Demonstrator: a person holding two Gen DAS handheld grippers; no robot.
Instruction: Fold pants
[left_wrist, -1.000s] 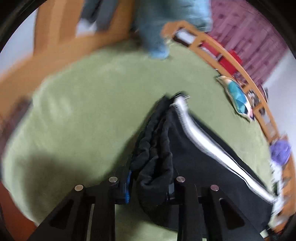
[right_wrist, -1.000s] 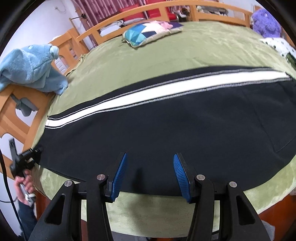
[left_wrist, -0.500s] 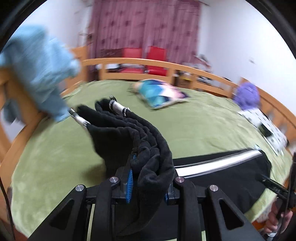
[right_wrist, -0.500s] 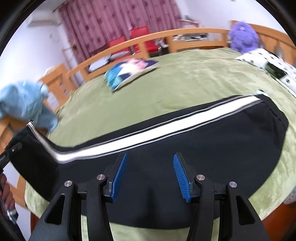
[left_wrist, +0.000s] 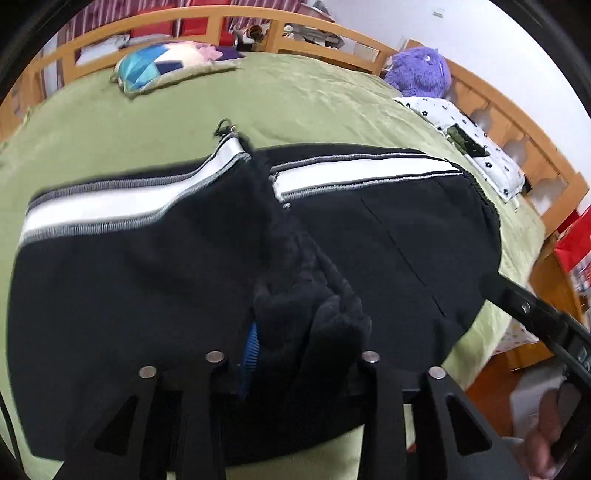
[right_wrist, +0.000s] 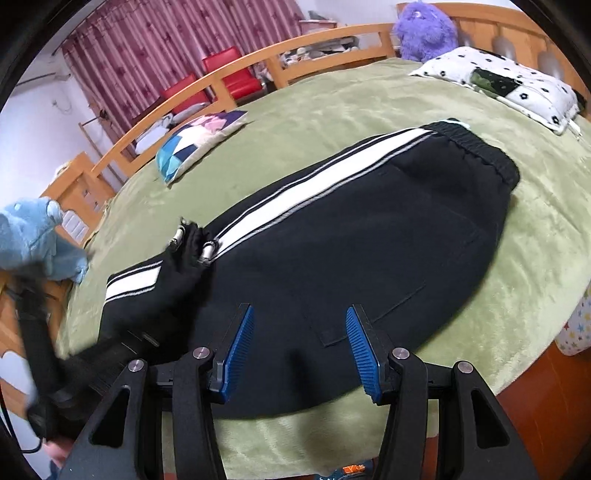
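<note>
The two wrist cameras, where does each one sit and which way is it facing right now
Left wrist: on the left tool, low over the green bed, facing the far rail; its fingers pinch the pants cuff; a hand shows.
Right wrist: on the right tool, open at the bed's near edge, looking across the pants toward the curtains.
Shared: pants, blue patterned pillow, purple plush, each other's tool.

Your pants (right_wrist: 369, 236) look like matt black fleecy cloth with a smooth white side stripe (right_wrist: 314, 184) edged in grey stitching. The bedspread (right_wrist: 332, 110) is plush green fabric. Bed rail (right_wrist: 258, 59) is varnished wood. Your right gripper (right_wrist: 299, 350) has ribbed blue pads (right_wrist: 240, 347), probably rubber, on matt black plastic with metal pins.
</note>
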